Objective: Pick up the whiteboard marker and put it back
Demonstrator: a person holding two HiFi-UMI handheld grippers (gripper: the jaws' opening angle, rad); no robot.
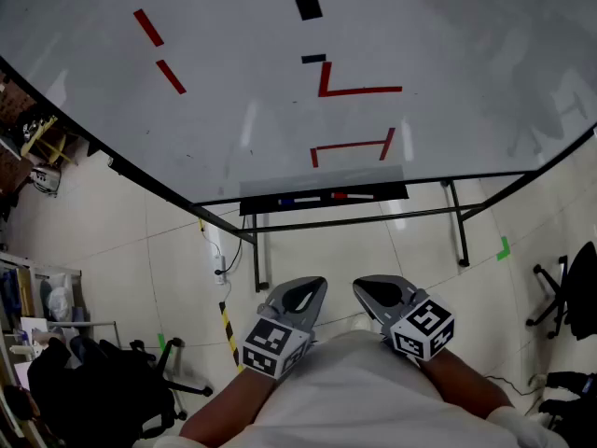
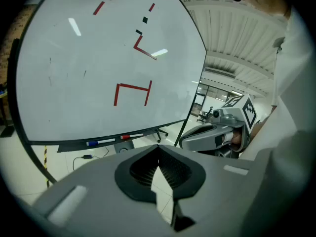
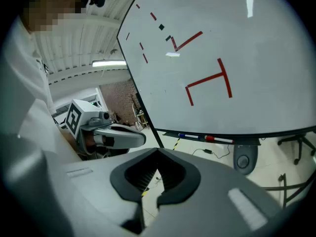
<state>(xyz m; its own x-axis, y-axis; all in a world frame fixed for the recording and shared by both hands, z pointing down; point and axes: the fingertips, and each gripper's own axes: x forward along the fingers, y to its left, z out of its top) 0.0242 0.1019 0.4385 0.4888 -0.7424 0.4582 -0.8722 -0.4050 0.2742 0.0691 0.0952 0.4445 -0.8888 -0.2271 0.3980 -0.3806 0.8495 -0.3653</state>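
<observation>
The left gripper (image 1: 303,295) is held close to the person's body with its tips pressed together and nothing between them. Only floor shows through the curved gap behind the tips. It looks parked in a carrying pose, because nothing is within reach.

Well ahead of both sets of fingertips and slightly above them, the tray (image 1: 387,192) runs along the lower edge of the whiteboard (image 1: 280,82). A blue-capped marker (image 1: 289,200) and a red-capped marker (image 1: 338,195) lie end to end on the tray, so neither has been picked up. I cannot tell which one the task means.

The right gripper (image 1: 378,292) sits just beside the left one. It is likewise clenched and empty, and it points at the tray as if ready to approach.
</observation>
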